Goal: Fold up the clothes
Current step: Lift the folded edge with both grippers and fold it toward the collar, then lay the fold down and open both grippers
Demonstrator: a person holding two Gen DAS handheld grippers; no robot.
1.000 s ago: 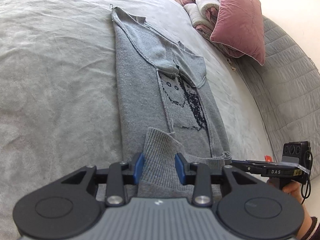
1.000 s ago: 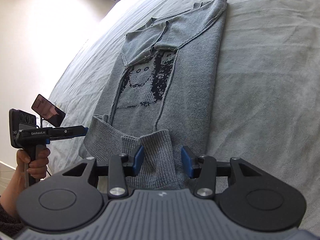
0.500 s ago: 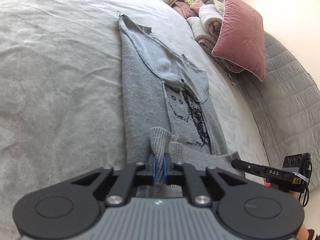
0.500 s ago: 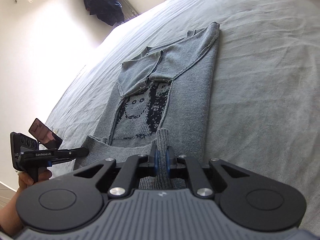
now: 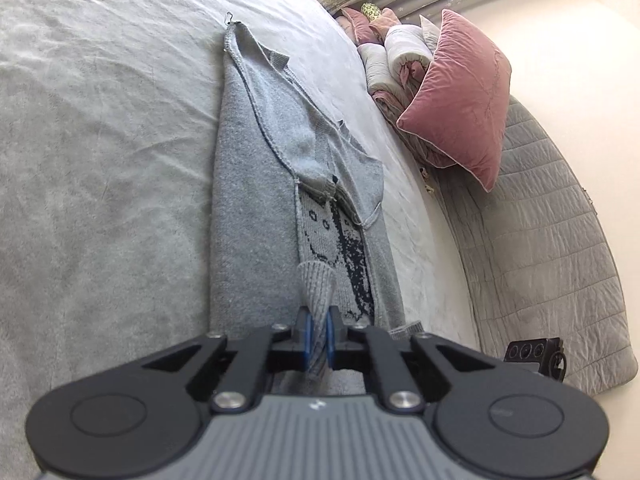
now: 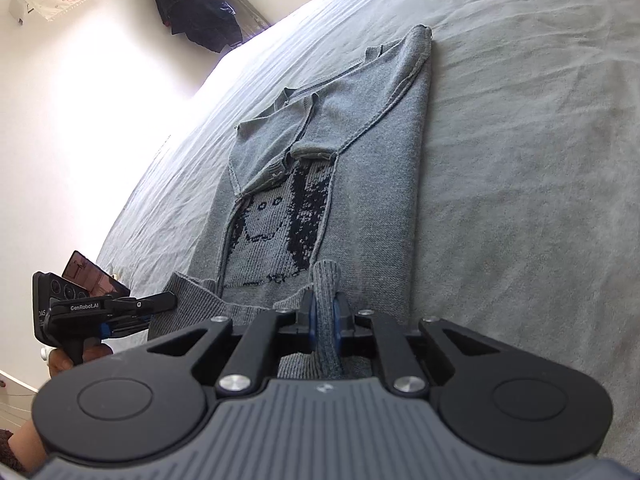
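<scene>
The sweater (image 5: 256,216) lies flat on the bed (image 5: 100,128), running up the middle of both views, already narrowed: its sides and sleeves are folded in over the knitted face pattern. The lengthwise fold still looks undone. At the bottom centre of each view, the left gripper (image 5: 318,336) and right gripper (image 6: 324,316) each have jaws pinched nearly closed on a bunch of the ribbed hem (image 6: 188,300). Judging by this, the next step is to carry the hem toward the collar at the top. A pillow (image 5: 460,92) sits upper right.
</scene>
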